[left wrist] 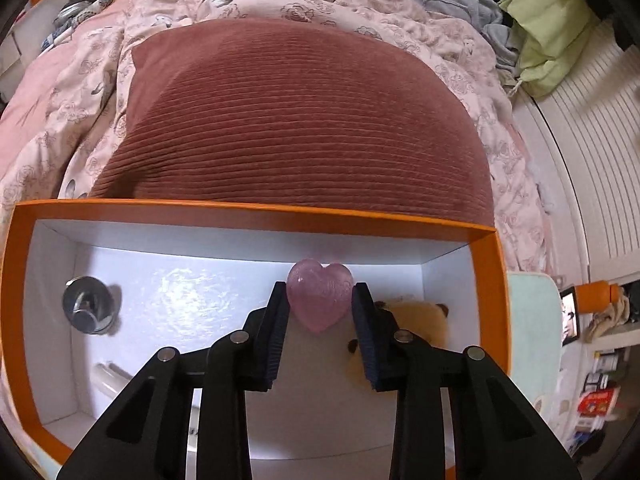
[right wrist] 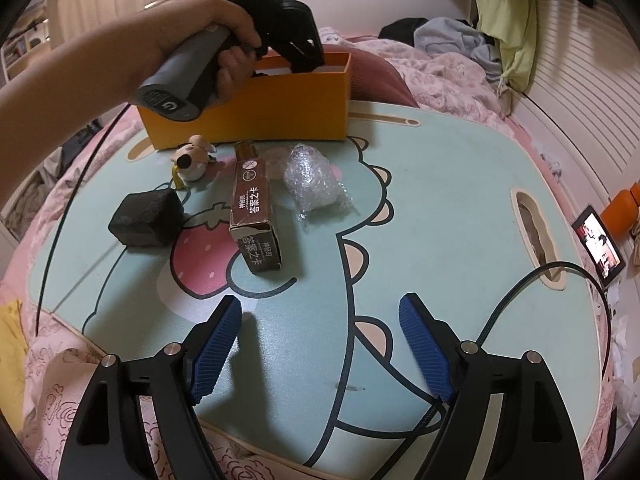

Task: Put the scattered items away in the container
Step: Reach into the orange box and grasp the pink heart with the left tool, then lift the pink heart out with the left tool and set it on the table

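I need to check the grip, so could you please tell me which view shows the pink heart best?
The left wrist view: the pink heart sits pinched in the left claw above the orange box. The right wrist view hides it behind the box wall.

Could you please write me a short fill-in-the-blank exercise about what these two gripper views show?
1. The left gripper is shut on a pink ____-shaped stone.
2. That stone is held over the inside of the ____ box.
3. The right gripper hangs ____ over the lap desk, holding nothing.
4. On the lap desk, the brown card box lies between the black block and the ____ wrap bundle.

Missing words: heart; orange; open; bubble
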Tool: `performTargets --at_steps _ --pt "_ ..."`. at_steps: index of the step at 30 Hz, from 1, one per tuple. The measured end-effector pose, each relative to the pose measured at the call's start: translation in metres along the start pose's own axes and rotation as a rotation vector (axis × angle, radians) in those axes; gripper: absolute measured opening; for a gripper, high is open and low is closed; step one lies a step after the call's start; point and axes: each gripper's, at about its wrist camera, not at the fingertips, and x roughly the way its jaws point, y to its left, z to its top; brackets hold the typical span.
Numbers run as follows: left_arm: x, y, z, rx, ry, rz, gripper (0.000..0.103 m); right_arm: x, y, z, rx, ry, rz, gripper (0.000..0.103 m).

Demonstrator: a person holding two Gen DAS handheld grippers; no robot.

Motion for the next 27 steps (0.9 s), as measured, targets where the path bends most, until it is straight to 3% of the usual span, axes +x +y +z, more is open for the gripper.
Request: performTargets --at_steps 4,7,11,15,22,27 --pt "-0.017 0.005 -0.006 0.015 -0.023 -0.065 0.02 0.0 0.0 0.0 0.001 0.0 0.001 0.081" --pt "-0.037 0.006 -0.012 0.051 -0.06 -0.102 0.02 0.001 0.0 0.0 -0.002 0.001 -0.001 0.081" --pt "-0.06 0.004 -0.022 0.115 -0.103 -0.094 0.02 0.001 0.0 0.0 -0.004 0.002 -0.003 0.082" --pt "-0.086 0.006 -0.033 0.119 -0.149 -0.192 0.02 0.001 0.0 0.0 -0.007 0.002 -0.005 0.082" --pt "-0.135 0.025 -0.093 0.172 -0.196 -0.348 0.02 0.002 0.001 0.0 -0.009 0.003 -0.008 0.082" --pt "-0.128 0.052 -0.142 0.181 -0.175 -0.366 0.02 0.003 0.001 0.0 -0.013 0.005 -0.014 0.082"
